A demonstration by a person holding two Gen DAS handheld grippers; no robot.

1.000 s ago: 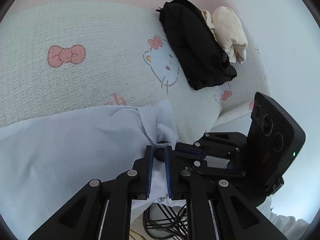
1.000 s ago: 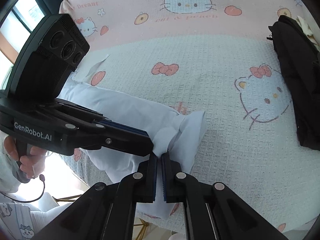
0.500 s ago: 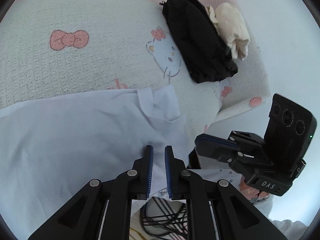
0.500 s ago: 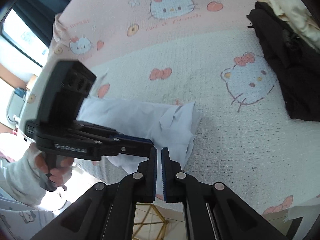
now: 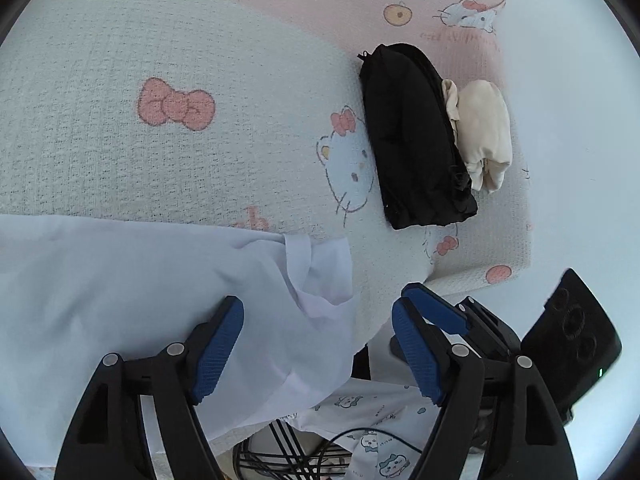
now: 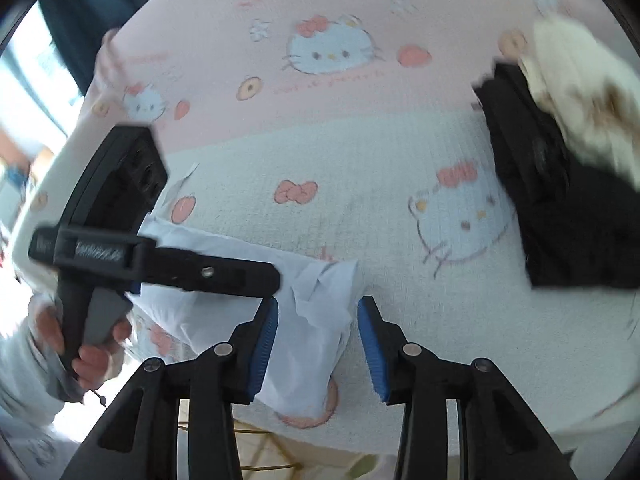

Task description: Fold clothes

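Bed cover point(image 5: 120, 152) w/ cartoon print: L gripper point(image 5: 318, 344) & R gripper point(image 6: 318, 336) jaws just opened, nothing gripped; pale-blue garment point(image 5: 120, 300) overhangs edge, could slip off.

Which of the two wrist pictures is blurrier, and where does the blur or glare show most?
The right wrist view is blurrier: the cream garment and black garment smear at the right edge, and the window at the left is blown out. The left wrist view is sharp on the white shirt, with only fisheye bending and a washed-out pale area at its right.
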